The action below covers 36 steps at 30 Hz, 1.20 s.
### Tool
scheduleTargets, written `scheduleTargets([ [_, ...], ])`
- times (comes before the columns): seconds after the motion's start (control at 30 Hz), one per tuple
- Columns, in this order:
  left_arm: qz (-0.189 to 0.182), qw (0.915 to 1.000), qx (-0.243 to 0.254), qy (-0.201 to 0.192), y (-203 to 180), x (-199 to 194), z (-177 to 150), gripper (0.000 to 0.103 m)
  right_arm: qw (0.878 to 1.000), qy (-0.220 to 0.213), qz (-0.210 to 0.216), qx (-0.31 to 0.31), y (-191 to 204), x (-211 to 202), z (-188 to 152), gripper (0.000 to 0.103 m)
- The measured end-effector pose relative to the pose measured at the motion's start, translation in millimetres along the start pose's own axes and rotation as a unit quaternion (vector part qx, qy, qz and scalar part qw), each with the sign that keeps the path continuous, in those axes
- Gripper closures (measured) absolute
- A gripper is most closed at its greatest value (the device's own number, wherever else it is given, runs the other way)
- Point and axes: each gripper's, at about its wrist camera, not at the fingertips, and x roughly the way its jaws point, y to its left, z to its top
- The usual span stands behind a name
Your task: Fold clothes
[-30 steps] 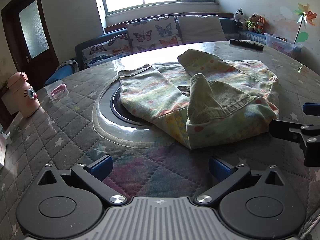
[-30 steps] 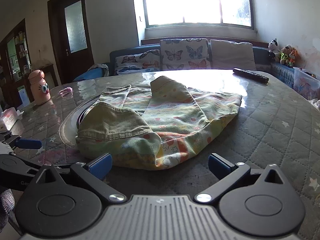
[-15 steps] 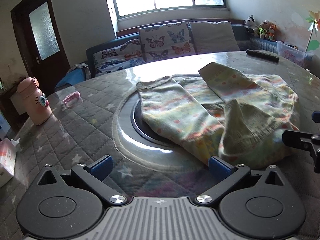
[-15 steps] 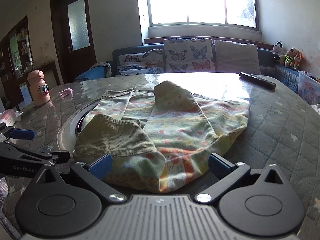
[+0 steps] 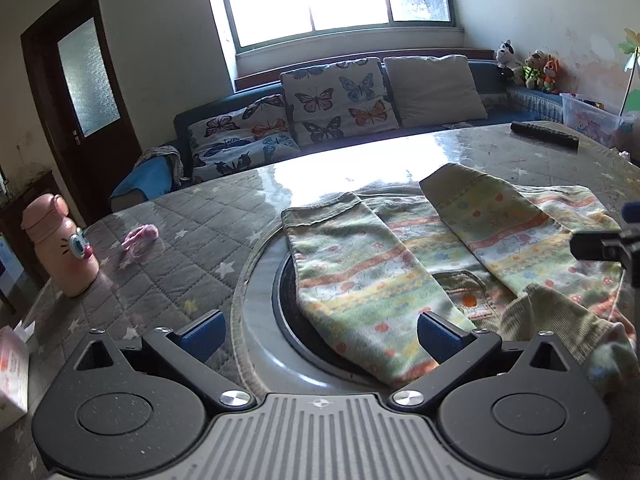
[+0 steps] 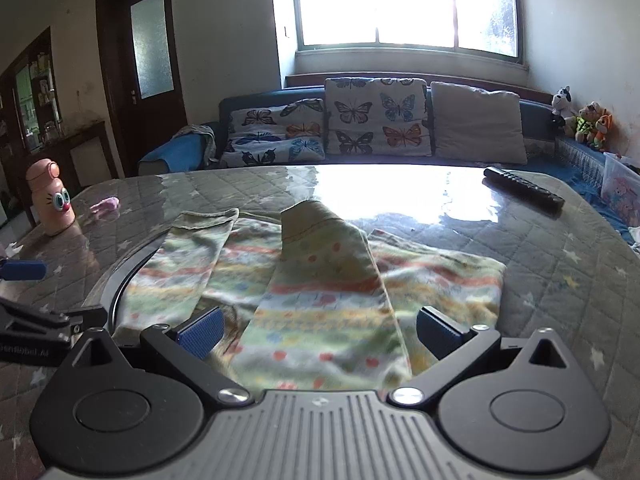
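While the quilted desk (image 5: 168,248) carries everything, the patterned garment (image 5: 360,280) lies over its round inset, sleeves folded inward, long axis running away from both cameras. The right gripper (image 6: 318,332), wide open and empty, has the near hem directly between its fingers, so I judge it nearer. The left gripper (image 5: 320,332), also wide open and empty, is beside the left sleeve.
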Motion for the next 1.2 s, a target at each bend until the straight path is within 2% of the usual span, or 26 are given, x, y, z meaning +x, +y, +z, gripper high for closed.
scheduleTargets([
  [0.2,0.003,0.9999,0.012,0.004,1.2,32.9,15.7,0.0,1.0,0.015,-0.004,-0.015,-9.7,50.9,26.4,0.0],
  [0.4,-0.017,0.9997,0.016,0.001,-0.3,65.0,37.1,0.001,0.999,0.024,-0.003,-0.036,-12.4,95.8,45.6,0.004],
  [0.53,-0.042,0.9989,0.016,0.012,-7.2,90.6,49.7,0.005,0.998,0.041,0.0,-0.041,-15.3,125.0,53.1,0.011],
  [0.7,-0.077,0.9963,0.007,0.037,-14.7,118.8,58.2,0.014,0.997,0.059,0.008,-0.044,-18.2,142.7,53.7,0.032],
  [0.77,-0.083,0.9954,0.006,0.047,-17.8,127.4,58.7,0.019,0.997,0.064,0.014,-0.041,-19.9,144.8,52.9,0.051],
  [0.87,-0.087,0.9945,0.006,0.058,-20.1,136.1,55.6,0.028,0.997,0.067,0.021,-0.033,-23.6,144.3,52.0,0.07],
  [0.9,-0.092,0.9942,0.003,0.057,-19.3,136.5,55.0,0.03,0.997,0.067,0.024,-0.029,-24.9,143.0,52.1,0.073],
  [0.97,-0.101,0.9933,-0.002,0.056,-17.6,135.8,54.9,0.041,0.997,0.062,0.027,-0.026,-26.2,137.7,52.9,0.083],
  [1.03,-0.108,0.9926,-0.006,0.055,-16.0,134.3,55.3,0.062,0.998,0.058,0.029,-0.024,-27.3,131.9,53.7,0.089],
  [1.07,-0.105,0.993,-0.006,0.054,-15.5,133.3,55.3,0.066,0.998,0.055,0.03,-0.022,-28.0,128.5,54.0,0.091],
  [1.13,-0.1,0.9936,-0.009,0.052,-12.8,130.9,54.9,0.083,0.998,0.046,0.032,-0.019,-29.0,120.2,54.5,0.093],
  [1.2,-0.101,0.9935,-0.015,0.049,-8.3,127.9,54.7,0.093,0.999,0.037,0.033,-0.015,-29.9,110.0,54.5,0.095],
])
